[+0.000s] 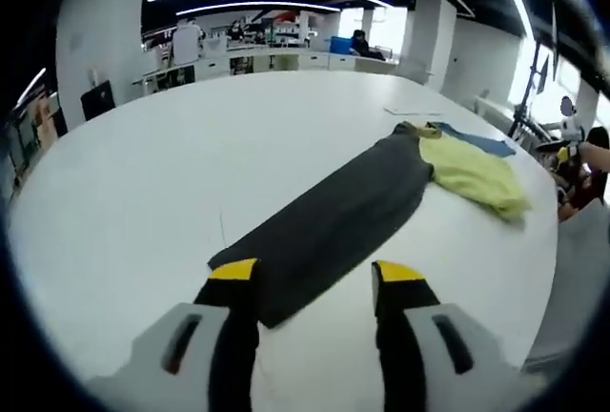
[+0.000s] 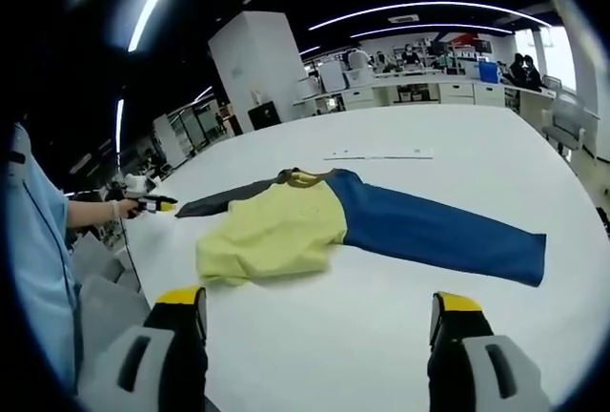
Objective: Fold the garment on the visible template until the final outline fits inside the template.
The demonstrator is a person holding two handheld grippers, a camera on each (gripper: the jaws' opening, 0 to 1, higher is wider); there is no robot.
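Yellow-bodied garment [image 2: 286, 226] with one dark grey sleeve [image 1: 329, 221] and one blue sleeve [image 2: 434, 233] lies spread flat on the white table [image 1: 191, 164]. Left gripper [image 1: 315, 278] hovers spread over the grey sleeve's end; right gripper [image 2: 319, 309] is spread too, holding nothing, near the yellow hem.

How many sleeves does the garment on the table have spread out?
2. The dark grey sleeve stretches toward the left gripper, its cuff between the jaws. The blue sleeve stretches out the opposite way from the yellow body, ahead of the right gripper.
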